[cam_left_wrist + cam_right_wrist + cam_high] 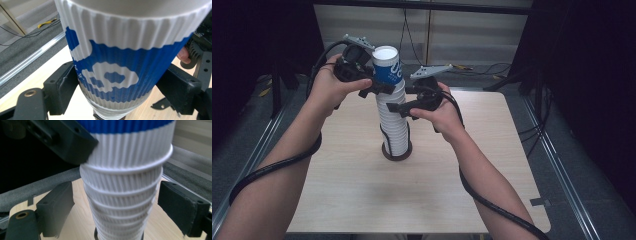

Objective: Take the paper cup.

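Tall stack of white ribbed cups (394,127) upright at tabletop (362,195) centre, right tool (404,108) at 3 o'clock, jaws apart around stack, left tool (379,86) at 10 o'clock, clamped on blue-and-white top cup (387,65)

Cup stack (394,120) blocks table (362,200) centre; open tabletop all around.

One cup stack (394,120), one table (347,200), two hand-held grippers.
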